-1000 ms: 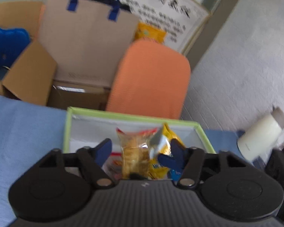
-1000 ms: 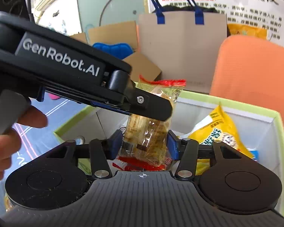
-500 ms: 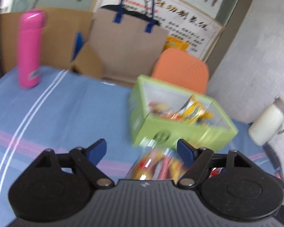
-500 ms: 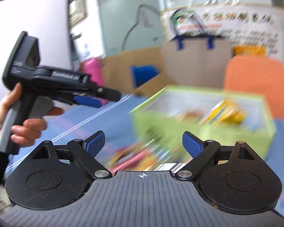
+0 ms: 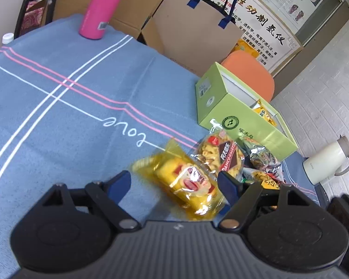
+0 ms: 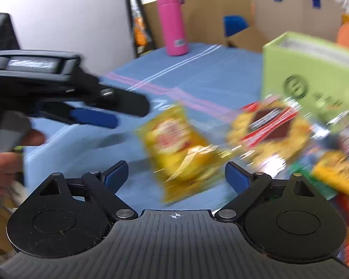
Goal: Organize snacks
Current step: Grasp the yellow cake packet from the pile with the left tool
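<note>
- The left hand-held gripper (image 5: 174, 183) hovers low over the worktop (image 5: 58, 107), its jaws apart; a yellow snack packet (image 5: 186, 183) lies on the blue cloth between the blue fingertips (image 5: 118, 182), with no pad pressing on it
- The right hand-held gripper (image 6: 176, 174) also has its jaws spread wide; the same yellow snack packet (image 6: 174, 144) shows ahead of it, blurred, and nothing is clamped
- A round biscuit packet (image 5: 223, 155) lies just beside the yellow one, toward the green box (image 5: 239, 121); more packets (image 5: 263, 162) are heaped next to it at the foot of the box
- The green box stands open on the worktop, a yellow bag (image 5: 264, 114) visible inside
- A pink bottle (image 5: 102, 7) stands upright at the far edge of the cloth; a white jug (image 5: 325, 162) is at the right
- In the right wrist view a hand (image 6: 4, 162) holds the left hand-held gripper (image 6: 93, 116) at the left
</note>
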Tool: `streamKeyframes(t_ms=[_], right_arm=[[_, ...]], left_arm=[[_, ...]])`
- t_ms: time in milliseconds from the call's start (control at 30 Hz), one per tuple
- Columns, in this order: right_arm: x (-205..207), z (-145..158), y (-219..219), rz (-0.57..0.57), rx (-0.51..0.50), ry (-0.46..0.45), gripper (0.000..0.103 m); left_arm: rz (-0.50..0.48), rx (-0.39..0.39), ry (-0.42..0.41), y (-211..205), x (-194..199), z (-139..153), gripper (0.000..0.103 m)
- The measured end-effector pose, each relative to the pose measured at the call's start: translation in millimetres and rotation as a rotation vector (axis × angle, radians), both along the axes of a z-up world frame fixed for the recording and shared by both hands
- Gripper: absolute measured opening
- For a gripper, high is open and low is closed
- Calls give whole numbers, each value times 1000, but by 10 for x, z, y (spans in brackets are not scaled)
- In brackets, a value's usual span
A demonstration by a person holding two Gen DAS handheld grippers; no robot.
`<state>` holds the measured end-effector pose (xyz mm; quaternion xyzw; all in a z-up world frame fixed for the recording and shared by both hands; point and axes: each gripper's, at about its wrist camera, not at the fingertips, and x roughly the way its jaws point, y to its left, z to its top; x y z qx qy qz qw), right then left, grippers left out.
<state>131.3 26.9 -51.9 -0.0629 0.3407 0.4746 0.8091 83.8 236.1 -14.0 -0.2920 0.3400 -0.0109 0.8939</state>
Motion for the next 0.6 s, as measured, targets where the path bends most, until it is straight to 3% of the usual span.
streamKeyframes(t_ms=[100,167,300,400,600], right_arm=[[-231,57,-21,40,20,-6,80],[-312,99,-5,36,13,-56,80],[-207,166,111,-61,-65,-206,82],[-77,158,249,-46,-118,-245,83],[-83,112,339,36,-112,-153,86]], left_arm=[[-6,-9,-4,29,-25,-29,77],[-3,-23,-1,39,-8,-41,77],[-19,-49,-5,18,64,-13,77],[-13,-48,-2,20,91,1,77],[7,-48,3,88,26,-18,77]])
